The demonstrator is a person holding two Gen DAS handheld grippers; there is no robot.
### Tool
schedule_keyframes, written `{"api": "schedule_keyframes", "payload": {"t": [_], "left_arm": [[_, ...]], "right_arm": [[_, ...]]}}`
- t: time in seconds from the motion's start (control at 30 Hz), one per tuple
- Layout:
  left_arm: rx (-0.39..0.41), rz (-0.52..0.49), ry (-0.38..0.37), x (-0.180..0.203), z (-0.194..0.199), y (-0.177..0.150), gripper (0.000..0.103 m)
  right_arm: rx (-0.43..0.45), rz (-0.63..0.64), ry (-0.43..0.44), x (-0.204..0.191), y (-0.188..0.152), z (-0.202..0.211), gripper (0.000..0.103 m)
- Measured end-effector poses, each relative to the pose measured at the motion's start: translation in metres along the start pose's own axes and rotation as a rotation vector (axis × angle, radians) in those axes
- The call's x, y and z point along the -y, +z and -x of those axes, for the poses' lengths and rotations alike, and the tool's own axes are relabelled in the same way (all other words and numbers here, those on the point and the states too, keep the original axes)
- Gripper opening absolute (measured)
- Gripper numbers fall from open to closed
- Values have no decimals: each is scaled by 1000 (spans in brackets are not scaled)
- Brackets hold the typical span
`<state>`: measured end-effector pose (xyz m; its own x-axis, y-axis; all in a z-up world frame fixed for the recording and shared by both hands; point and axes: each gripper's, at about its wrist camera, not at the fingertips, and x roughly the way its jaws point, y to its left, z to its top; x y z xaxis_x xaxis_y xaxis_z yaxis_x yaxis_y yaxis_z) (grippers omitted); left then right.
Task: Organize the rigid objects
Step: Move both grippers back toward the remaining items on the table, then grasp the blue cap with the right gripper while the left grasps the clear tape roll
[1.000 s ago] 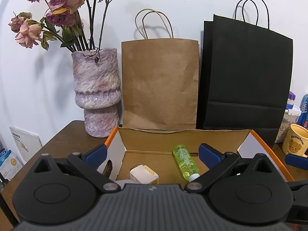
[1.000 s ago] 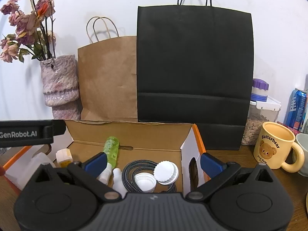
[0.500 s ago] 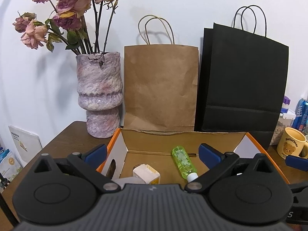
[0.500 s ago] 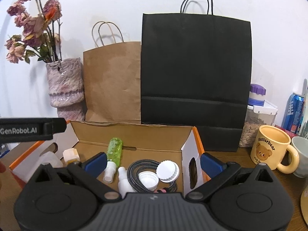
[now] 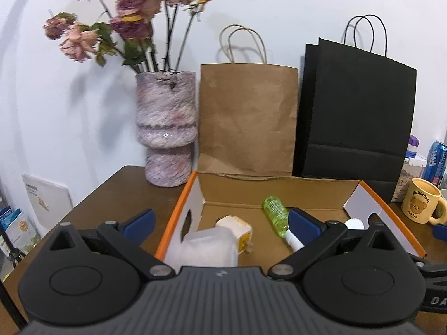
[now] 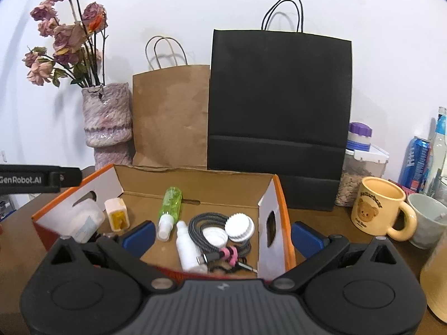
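While the open cardboard box with orange edges (image 6: 276,195) sits on the dark wooden table (image 5: 123,192), I see its contents laid out on the brown floor: a green translucent spray bottle (image 6: 171,203) lying on its side near the middle, a small white plastic bottle (image 6: 187,247) just beside it, a coiled grey braided cable (image 6: 208,223) with a pink tie, and two white ribbed round caps (image 6: 239,226) resting on the coil. At the box's left end stand a cream and yellow square container (image 6: 117,214) and a frosted translucent plastic jug (image 5: 205,247). My left gripper (image 5: 220,224) hovers over the left end of the box, its blue-padded fingers spread wide and empty, the jug low between them. My right gripper (image 6: 222,237) hangs at the near wall, also spread wide with nothing in it, one pad inside the box and the other outside its right wall. Behind the box a brown paper bag (image 5: 247,120) and a black paper bag (image 6: 279,100) lean on the white wall, a mottled pink vase of dried roses (image 5: 166,128) to their left. A yellow bear mug (image 6: 380,208) stands to the right.
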<state>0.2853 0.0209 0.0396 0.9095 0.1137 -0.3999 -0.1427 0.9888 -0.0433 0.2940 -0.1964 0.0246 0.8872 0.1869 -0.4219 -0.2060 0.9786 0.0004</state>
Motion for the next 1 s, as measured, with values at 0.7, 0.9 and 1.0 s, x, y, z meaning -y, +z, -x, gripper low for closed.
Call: {"api": "schedule_keyframes", "payload": {"t": [0.7,0.9,1.0], "left_arm": [[-64,13,3,-32,61,-57,103],[-88,-2,3,-34,75,-73,103],[-105,-9,-1,-34,81,-81,103]], "right_arm": [[-87,28,10,-1,-65,65,103],[-124,42,30,-7,-79,75,103],[-140,51,36,-10,-84,78,103]]}}
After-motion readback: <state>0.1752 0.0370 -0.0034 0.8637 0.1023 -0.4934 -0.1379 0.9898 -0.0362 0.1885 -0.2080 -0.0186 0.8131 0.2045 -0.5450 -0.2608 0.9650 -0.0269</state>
